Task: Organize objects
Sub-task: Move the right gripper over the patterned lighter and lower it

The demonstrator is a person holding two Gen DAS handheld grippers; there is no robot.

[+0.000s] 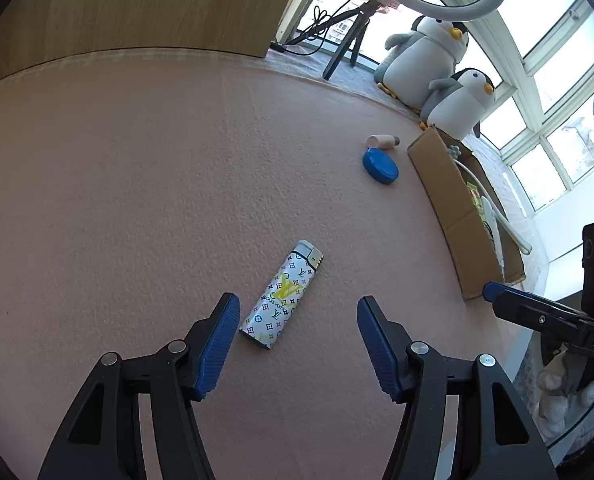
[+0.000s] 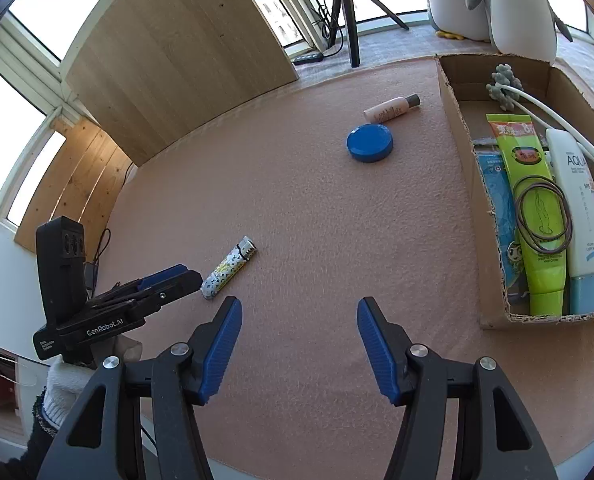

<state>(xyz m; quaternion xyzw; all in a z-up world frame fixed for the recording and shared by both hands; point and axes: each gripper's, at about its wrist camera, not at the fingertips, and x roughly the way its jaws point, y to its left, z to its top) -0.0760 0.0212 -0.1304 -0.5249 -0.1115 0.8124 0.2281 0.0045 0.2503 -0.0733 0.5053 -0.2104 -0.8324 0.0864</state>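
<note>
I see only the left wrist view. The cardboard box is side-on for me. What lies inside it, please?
Observer: In the right wrist view the cardboard box is open on top. A green tube lies in it, with thin hair ties resting on the tube.
Operator: Is there anything beside the green tube?
Observer: Yes. A white and blue tube lies on one side, a blue packet on the other.
Operator: And where is my left gripper relative to the lighter?
Observer: The left gripper is open, low over the mat, its tips at the near end of the lighter; contact I cannot judge. The right gripper is also open, holding nothing.
</note>
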